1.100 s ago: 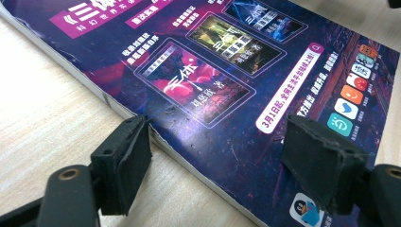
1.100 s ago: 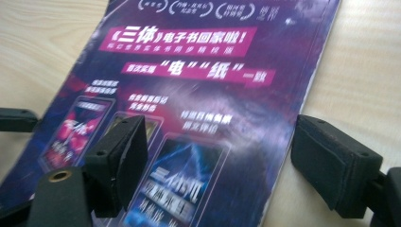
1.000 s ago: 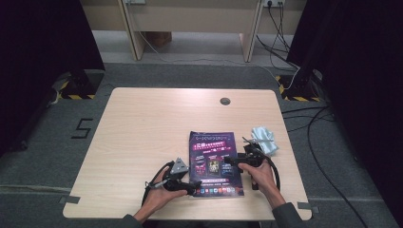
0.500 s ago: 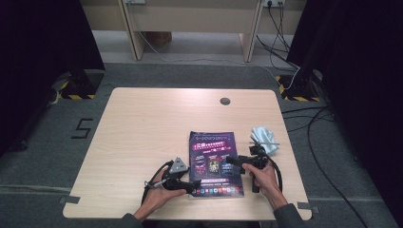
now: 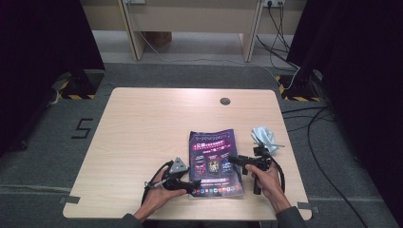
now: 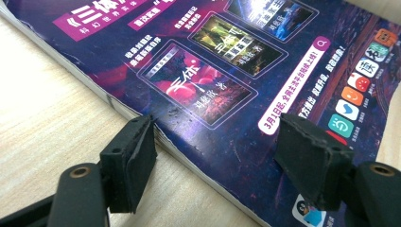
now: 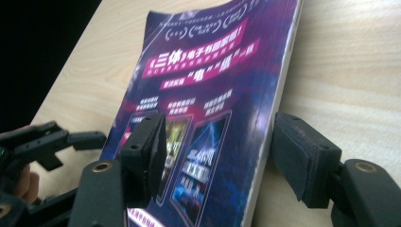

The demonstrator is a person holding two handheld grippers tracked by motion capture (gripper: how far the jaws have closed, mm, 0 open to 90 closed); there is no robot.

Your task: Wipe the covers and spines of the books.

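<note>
Purple magazine (image 5: 215, 162) lies flat on the table (image 5: 142, 133). Left gripper (image 5: 192, 184), unclenched at its seven-o'clock corner, straddles the spine edge, likely to steady it. Right gripper (image 5: 232, 160), at three o'clock, has just been closing with the free edge between its jaws but not pinched, probably to lift the cover.

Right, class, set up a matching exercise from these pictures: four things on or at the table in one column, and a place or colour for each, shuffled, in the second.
Things:
1. magazine
2. crumpled cloth
3. left gripper
4. round cable hole

Descriptions:
A. pale blue, right of the magazine
B. at the magazine's near left corner
C. dark purple cover, lying flat
D. in the table top, near its far edge

Pairs: 1-C, 2-A, 3-B, 4-D
</note>
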